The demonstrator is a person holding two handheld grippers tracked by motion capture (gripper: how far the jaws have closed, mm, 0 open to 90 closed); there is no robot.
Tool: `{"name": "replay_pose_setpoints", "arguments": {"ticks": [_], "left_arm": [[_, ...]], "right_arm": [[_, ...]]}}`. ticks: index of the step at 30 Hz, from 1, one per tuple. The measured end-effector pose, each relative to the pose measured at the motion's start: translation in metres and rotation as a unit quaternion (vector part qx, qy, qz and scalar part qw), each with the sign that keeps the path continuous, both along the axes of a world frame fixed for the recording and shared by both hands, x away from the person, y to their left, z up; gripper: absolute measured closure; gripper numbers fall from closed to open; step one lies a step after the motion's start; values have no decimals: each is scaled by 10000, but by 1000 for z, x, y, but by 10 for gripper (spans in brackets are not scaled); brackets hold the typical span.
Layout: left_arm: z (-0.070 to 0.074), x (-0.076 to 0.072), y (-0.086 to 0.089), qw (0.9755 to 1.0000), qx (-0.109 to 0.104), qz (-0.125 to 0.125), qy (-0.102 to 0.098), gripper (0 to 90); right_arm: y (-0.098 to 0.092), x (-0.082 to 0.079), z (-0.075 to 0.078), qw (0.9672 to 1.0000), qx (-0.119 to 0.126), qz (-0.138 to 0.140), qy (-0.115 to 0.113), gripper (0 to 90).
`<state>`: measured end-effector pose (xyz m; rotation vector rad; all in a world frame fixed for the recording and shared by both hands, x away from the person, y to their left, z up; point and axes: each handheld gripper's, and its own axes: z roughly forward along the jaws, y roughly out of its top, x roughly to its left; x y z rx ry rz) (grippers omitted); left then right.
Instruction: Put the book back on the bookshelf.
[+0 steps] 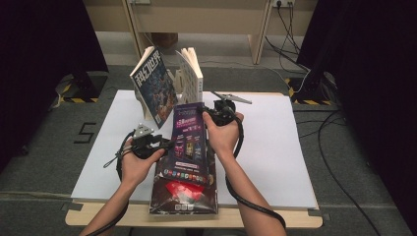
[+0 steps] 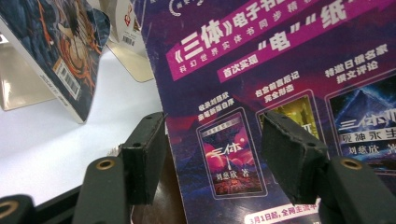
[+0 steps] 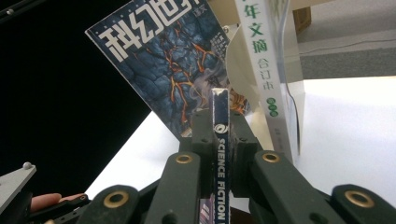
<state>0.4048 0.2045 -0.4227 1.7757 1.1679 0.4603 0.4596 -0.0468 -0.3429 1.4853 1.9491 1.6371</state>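
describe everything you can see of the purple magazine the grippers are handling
The purple magazine is a thin, glossy science fiction issue. Its cover carries pink banners, white Chinese text and small pictures of book covers, and its narrow spine reads SCIENCE FICTION. It is raised at a slant over another magazine lying on the white table. The right gripper is shut on its spine near the top. The left gripper stands open at its left edge, jaws on either side.
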Motion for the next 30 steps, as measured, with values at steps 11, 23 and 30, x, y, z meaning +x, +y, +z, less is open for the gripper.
{"name": "replay_pose_setpoints", "arguments": {"ticks": [11,23,30], "left_arm": [[7,1,2,10000,-15,9,-94,402],[15,2,2,9998,30,17,-179,401],[21,3,0,9998,29,-38,-207,399]], "right_arm": [[9,5,7,10000,-8,-19,-74,846],[14,8,10,9998,10,-93,-188,846],[16,11,12,9997,-8,-138,-205,846]]}}
